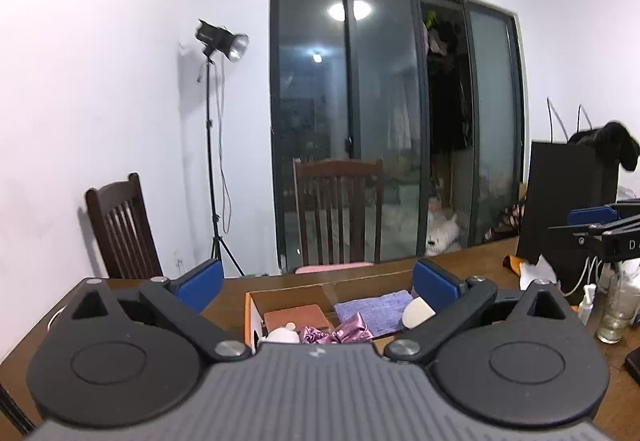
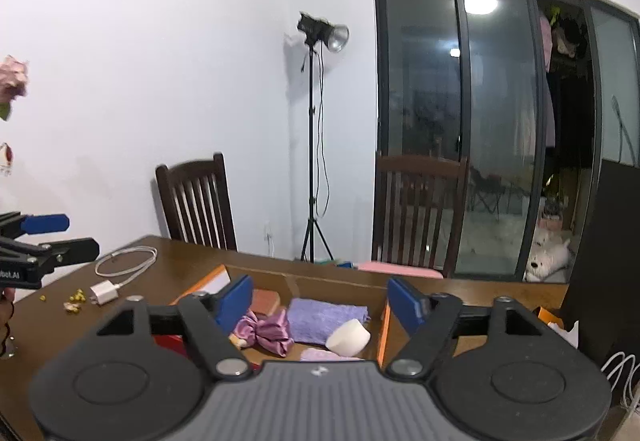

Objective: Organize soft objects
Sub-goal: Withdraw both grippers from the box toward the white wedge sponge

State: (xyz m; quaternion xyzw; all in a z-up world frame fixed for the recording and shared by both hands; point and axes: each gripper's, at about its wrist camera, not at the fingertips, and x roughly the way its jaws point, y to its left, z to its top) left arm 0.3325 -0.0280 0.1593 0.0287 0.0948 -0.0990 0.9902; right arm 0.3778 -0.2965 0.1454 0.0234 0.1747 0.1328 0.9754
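The soft objects lie collected in an open cardboard box [image 2: 382,325] on the brown tabletop [image 2: 192,269]. Inside, a lilac towel [image 2: 326,317] is spread flat along the box's far wall. A pink satin bow [image 2: 266,331] sits beside it toward the box's left side, and a white foam sponge [image 2: 348,337] rests against the towel's near right corner. A brown block [image 2: 265,301] occupies the far left corner. In the left wrist view a further white item [image 1: 282,335] shows at the near left, its identity unclear.

The left gripper [image 1: 318,283] hangs above the box with its blue pads wide apart, holding nothing. The right gripper [image 2: 320,301] is likewise spread and empty over the box. This posture suggests the contents are regarded as deposited, or that a next item is being chosen.

Outside the box, a white charger with cable [image 2: 106,291] and small yellow scraps [image 2: 76,297] lie toward the tabletop's left edge. A glass jar [image 1: 614,317] stands near the right edge.
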